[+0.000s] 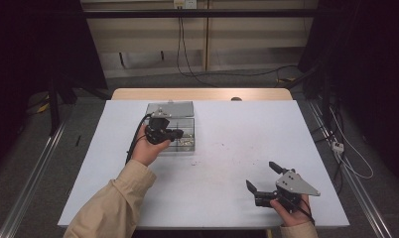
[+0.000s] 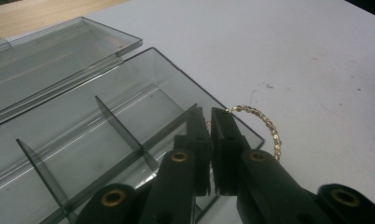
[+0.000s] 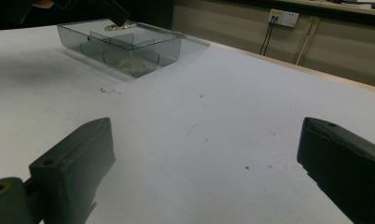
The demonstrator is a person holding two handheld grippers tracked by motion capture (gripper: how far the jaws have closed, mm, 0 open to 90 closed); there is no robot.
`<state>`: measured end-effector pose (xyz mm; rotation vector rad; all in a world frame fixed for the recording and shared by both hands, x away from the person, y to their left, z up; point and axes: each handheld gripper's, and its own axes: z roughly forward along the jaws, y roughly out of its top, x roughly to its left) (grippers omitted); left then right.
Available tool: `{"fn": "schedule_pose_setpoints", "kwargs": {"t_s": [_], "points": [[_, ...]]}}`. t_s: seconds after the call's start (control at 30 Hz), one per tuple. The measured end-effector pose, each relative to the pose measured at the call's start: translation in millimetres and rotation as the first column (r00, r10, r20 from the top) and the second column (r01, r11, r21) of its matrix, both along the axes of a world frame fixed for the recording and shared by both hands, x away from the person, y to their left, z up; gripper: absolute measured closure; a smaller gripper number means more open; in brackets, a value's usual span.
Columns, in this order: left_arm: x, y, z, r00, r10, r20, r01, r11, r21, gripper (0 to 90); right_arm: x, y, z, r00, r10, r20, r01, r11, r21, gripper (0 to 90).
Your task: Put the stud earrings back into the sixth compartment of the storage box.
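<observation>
Your left gripper is clamped on a gold bead bracelet, holding it over the near-right corner of the clear divided box, lid lying open behind; your right gripper rests w/ jaws wide apart, nothing between, on the white table, well apart from the box

Looked like a lab or recording studio, not a home. White-topped wooden table stood on grey carpet, black curtains at 9 and 3 o'clock, metal floor rails alongside. Black cables hung from a white wall socket at 12 o'clock.
</observation>
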<state>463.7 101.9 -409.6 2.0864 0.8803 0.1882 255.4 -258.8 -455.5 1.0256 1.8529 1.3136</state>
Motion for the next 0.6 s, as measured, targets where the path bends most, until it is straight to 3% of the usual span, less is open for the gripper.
{"fn": "schedule_pose_setpoints", "kwargs": {"t_s": [0.3,0.4,0.6], "points": [[12.4,-4.2,-13.6,0.9991,0.038,-0.015,-0.038,0.9993,0.004,86.9,-0.7,-1.3,-0.1,1.0,0.002,0.001,-0.002,1.0,0.005,3.4],[13.5,-6.0,-16.7,0.9982,0.056,-0.022,-0.056,0.9984,0.005,80.5,-1.7,-2.3,0.1,1.0,0.001,0.0,-0.001,1.0,0.006,3.4],[6.1,0.0,-6.6,0.9995,0.026,-0.017,-0.027,0.9991,-0.031,74.9,-3.4,-3.5,0.2,1.0,-0.004,0.002,0.004,1.0,0.006,3.4]]}}
